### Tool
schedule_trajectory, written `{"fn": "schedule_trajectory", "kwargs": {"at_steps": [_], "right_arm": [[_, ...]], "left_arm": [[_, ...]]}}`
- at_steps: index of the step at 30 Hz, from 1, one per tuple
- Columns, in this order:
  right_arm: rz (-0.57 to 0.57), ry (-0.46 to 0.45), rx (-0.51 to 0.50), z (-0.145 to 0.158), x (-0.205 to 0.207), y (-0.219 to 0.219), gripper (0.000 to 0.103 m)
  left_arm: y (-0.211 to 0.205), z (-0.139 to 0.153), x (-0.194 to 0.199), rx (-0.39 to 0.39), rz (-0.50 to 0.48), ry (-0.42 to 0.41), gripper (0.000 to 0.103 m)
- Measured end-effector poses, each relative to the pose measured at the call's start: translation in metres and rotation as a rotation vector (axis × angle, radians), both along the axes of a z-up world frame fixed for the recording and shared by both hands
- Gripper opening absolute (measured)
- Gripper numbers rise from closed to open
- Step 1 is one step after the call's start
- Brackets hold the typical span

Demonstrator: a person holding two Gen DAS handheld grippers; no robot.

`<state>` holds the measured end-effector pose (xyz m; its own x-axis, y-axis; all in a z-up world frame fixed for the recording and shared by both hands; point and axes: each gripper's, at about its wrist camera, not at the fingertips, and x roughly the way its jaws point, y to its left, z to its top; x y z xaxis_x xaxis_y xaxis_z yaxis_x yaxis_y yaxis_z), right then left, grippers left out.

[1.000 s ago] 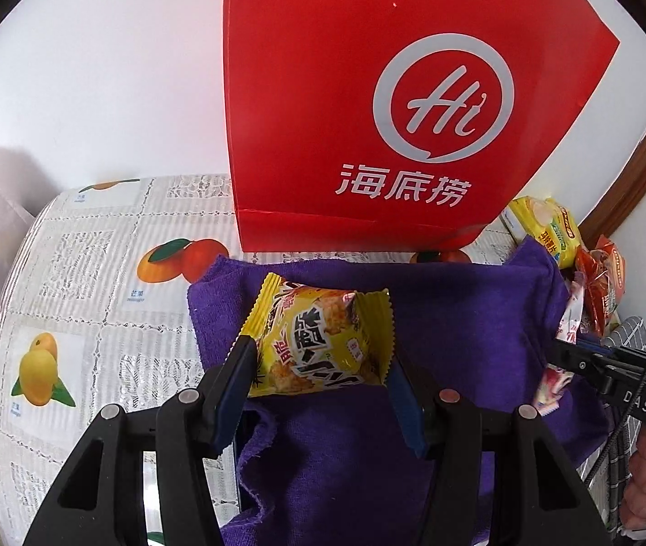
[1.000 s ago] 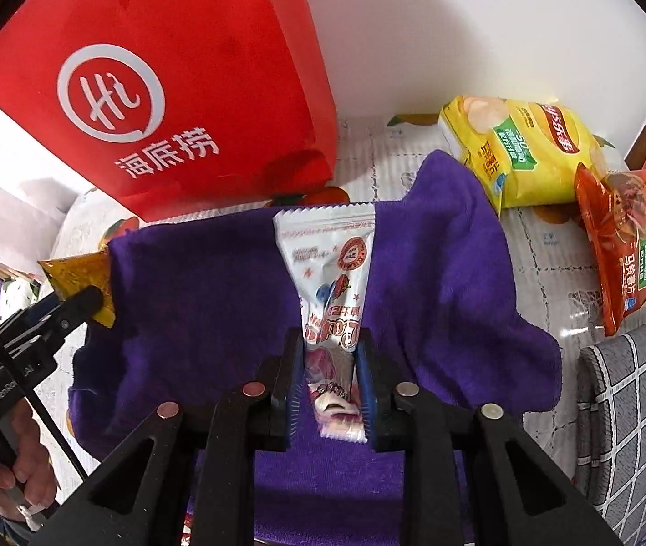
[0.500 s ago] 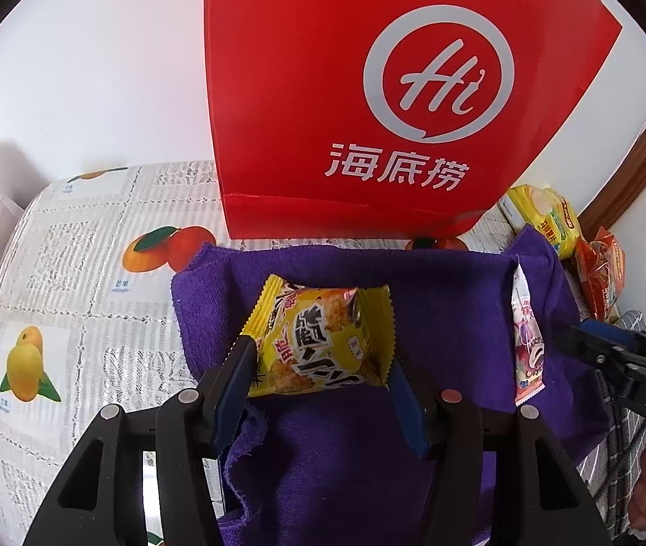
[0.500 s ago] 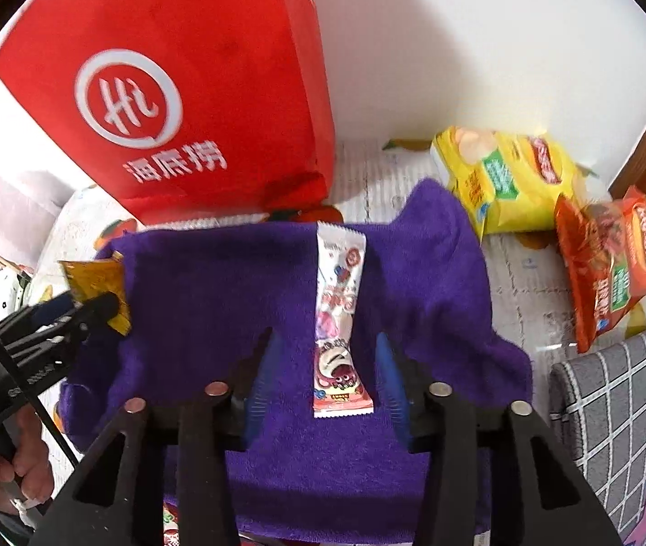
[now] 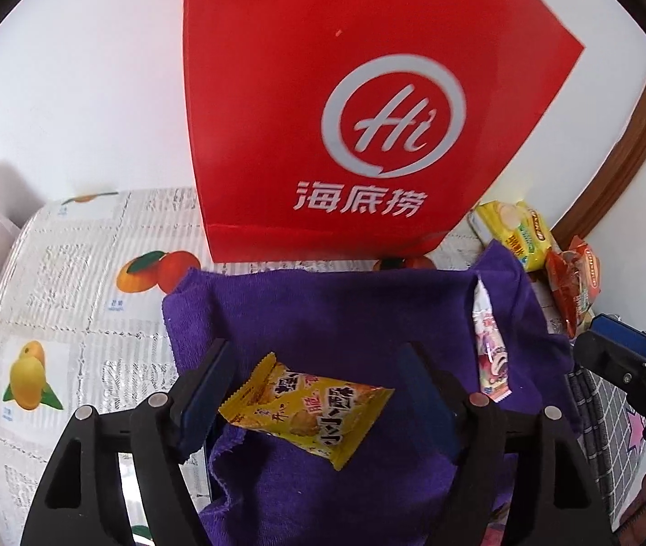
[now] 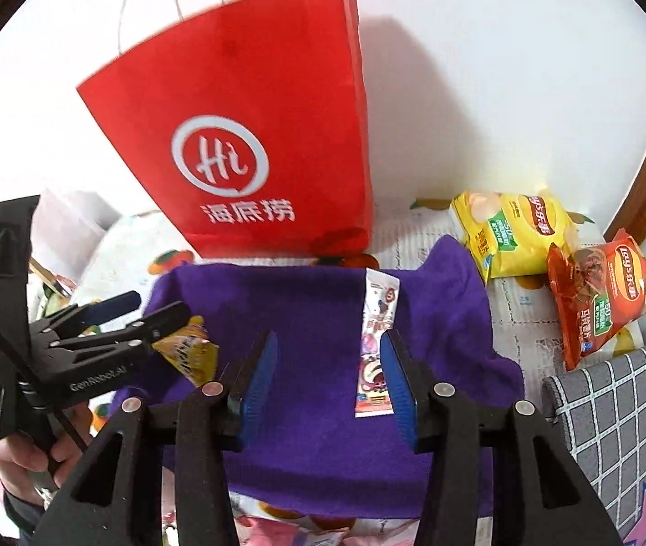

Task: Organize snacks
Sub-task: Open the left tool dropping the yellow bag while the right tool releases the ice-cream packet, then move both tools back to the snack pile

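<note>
Two snack packets (image 5: 309, 409) on towel (image 5: 345, 309)

Red paper bag (image 5: 345, 104), standing at the far edge of my tabletop (image 5: 72, 273): a white ring enclosing "Hi", with the white characters "海底捞" printed beneath it. Red crisp bag (image 6: 600, 300), near the right edge: "Lay's" in a round logo, plus a green panel bearing "50"; the smaller print is too fine for me to read. Yellow crisp bag (image 6: 511, 232), beside it toward the far edge: the same round logo and a green "50" panel. My left gripper (image 6: 140, 314), as seen from the right wrist: "GenRobot.AI" in pale letters along its black body. Yellow snack packet (image 5: 307, 407): bold black characters, illegible to me.
</note>
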<state>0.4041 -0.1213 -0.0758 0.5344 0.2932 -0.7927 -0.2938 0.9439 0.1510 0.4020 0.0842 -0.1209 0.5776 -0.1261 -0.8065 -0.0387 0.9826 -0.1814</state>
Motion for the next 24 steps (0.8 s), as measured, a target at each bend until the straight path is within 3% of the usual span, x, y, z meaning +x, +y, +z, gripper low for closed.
{"fn": "schedule_trajectory", "kwargs": {"at_steps": [7,10,12,15,18,24], "right_arm": [[-0.069,0.017,-0.027,0.000,-0.028,-0.009,0.047],[-0.096,0.027,0.009,0.001,-0.048,-0.023,0.061],[-0.109,0.018,0.021,0.003,-0.062,-0.032,0.063],[-0.115,-0.007,-0.008,0.007,-0.086,-0.040,0.065],[-0.108,-0.032,-0.026,0.007,-0.112,-0.045,0.068],[-0.081,0.001,0.042,-0.008,-0.157,-0.056,0.068]], "left_arm": [[-0.002,0.029,-0.018,0.003,-0.008,-0.056,0.074],[-0.003,0.046,-0.034,0.039,0.005,-0.104,0.074],[-0.001,0.052,-0.047,0.035,0.011,-0.126,0.074],[0.001,0.052,-0.069,-0.005,0.009,-0.113,0.074],[0.002,0.049,-0.092,0.019,0.017,-0.093,0.074],[0.007,0.045,-0.138,0.019,0.029,-0.074,0.074]]}}
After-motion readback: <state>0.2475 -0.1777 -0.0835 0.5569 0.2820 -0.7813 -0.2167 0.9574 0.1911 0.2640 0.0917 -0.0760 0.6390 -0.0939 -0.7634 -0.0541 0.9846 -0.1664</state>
